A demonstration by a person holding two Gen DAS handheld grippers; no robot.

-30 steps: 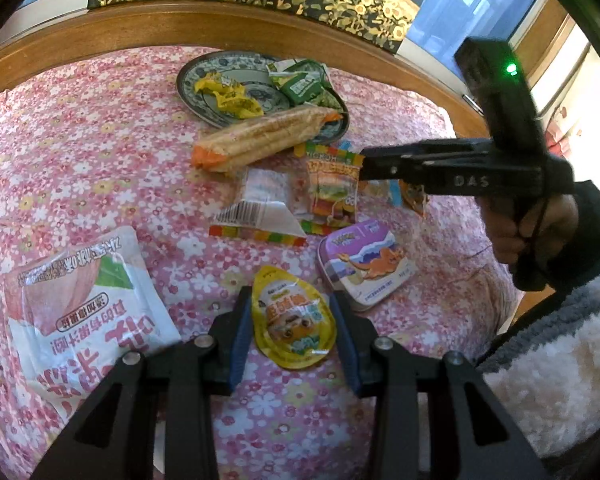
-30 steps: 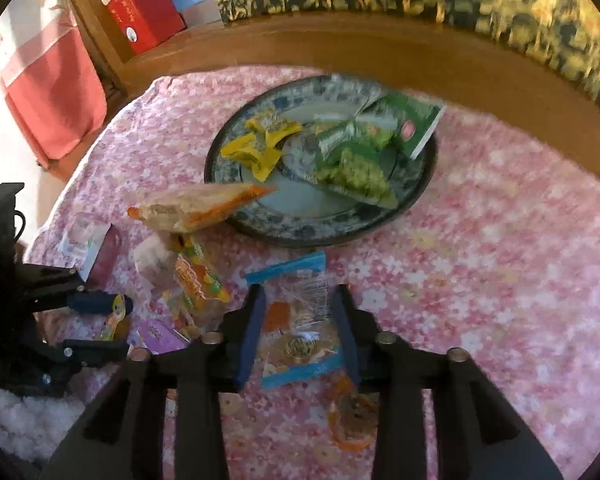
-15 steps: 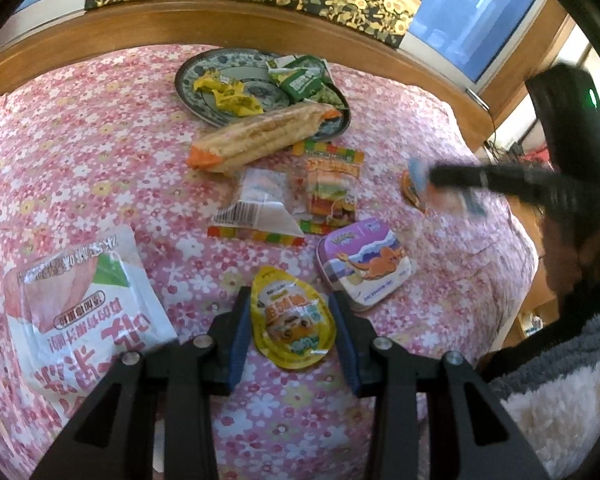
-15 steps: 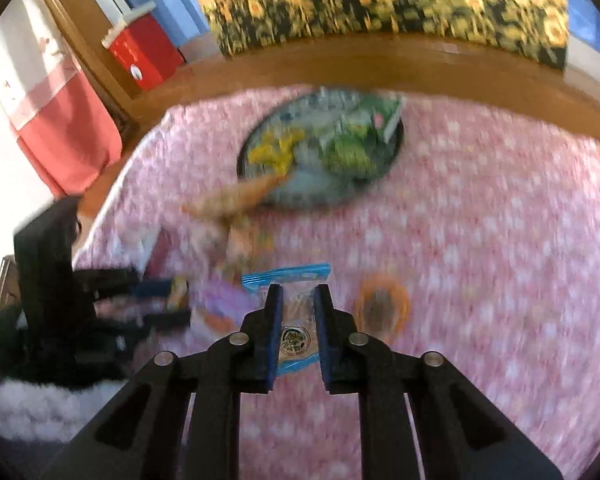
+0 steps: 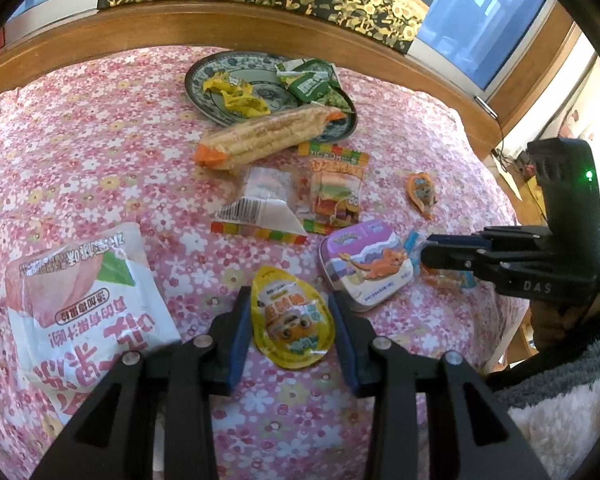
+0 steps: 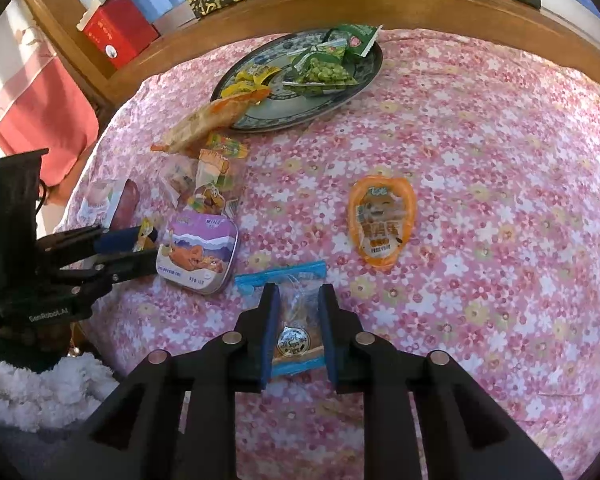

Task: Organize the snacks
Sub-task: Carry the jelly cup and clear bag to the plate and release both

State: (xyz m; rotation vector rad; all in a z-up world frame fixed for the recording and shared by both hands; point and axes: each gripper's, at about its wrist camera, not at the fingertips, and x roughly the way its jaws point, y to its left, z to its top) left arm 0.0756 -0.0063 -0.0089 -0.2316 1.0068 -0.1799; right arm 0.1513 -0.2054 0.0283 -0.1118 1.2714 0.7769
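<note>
Left wrist view: left tool (image 5: pixel 290 322) part open, straddling yellow egg-shaped pouch (image 5: pixel 292 324) on the floral table (image 5: pixel 100 152); pads beside the pouch edges, firm clamp not confirmable, pouch flat on the cloth. Purple tin (image 5: pixel 366 264) just beside it to the right. Beyond: burger gummy pack (image 5: pixel 338 188), clear wrapper (image 5: pixel 266 196), long cracker sleeve (image 5: pixel 266 136) leaning on the rim of the plate (image 5: pixel 198 80), which already carries yellow candies (image 5: pixel 236 94) and green pea packs (image 5: pixel 312 80). Big white-pink bag (image 5: pixel 76 312) off to the left. Right tool (image 5: pixel 452 256) visible side-on at right, closed on a blue-edged packet (image 5: pixel 414 240).

Right wrist view: right tool (image 6: pixel 298 328) nearly closed, jaws pinching blue-edged packet (image 6: pixel 296 316) by its sides; jaws just been easing a touch after closing hard, packet between them. Orange egg-shaped pouch (image 6: pixel 382 224) loose on the table, ahead and to the right. Plate (image 6: pixel 364 76) well ahead, at far edge.

Step in hand, by judgement: packet gripped, transfer toward plate pending. Next move needs lift clear of the cloth, carry over tin and gummy pack, release onto bare plate area without knocking the cracker sleeve. Left side: close on yellow pouch first, then the same route.
</note>
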